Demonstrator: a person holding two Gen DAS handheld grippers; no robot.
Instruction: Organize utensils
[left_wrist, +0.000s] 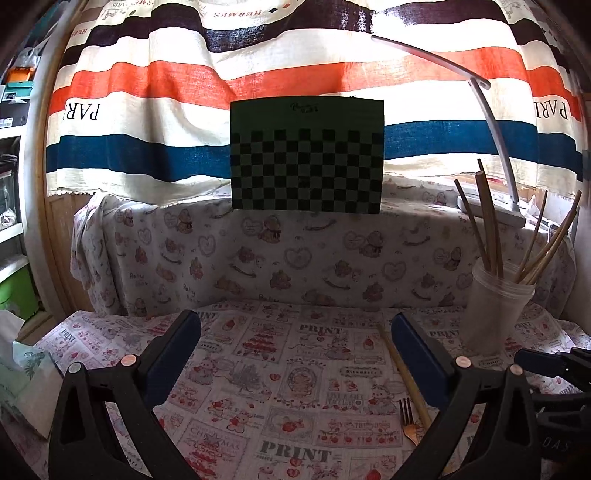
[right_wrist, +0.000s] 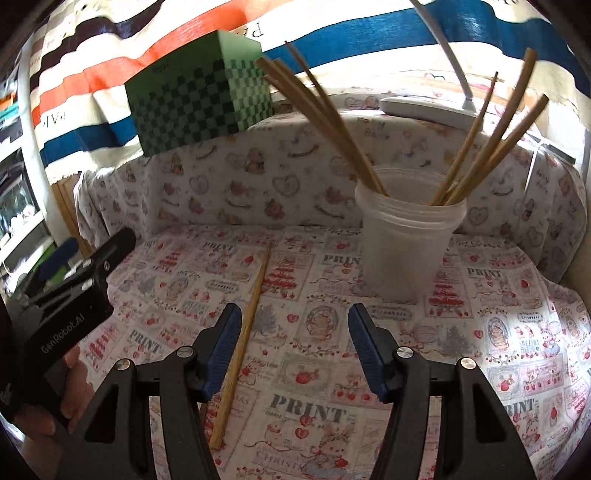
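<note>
Container (right_wrist: 406, 251): stands upright on the tablecloth (right_wrist: 498, 295), toward the rear right of the table.
Sticks (right_wrist: 325, 110): stand in the container, leaning outward in two bundles, left and right.
Loose chopstick (right_wrist: 243, 332): lies flat on the tablecloth, left of the container and apart from it, its near part just beside the right gripper's (right_wrist: 293, 347) left finger.
Fork (left_wrist: 408, 417): lies on the tablecloth, just beside the chopstick's near end.
Checkered box (left_wrist: 306, 155): sits on the raised, cloth-draped ledge behind the table.
Lamp (left_wrist: 491, 122): base rests on the ledge, behind the container.
Left gripper (left_wrist: 295, 354): left of the right gripper, over the tablecloth.
</note>
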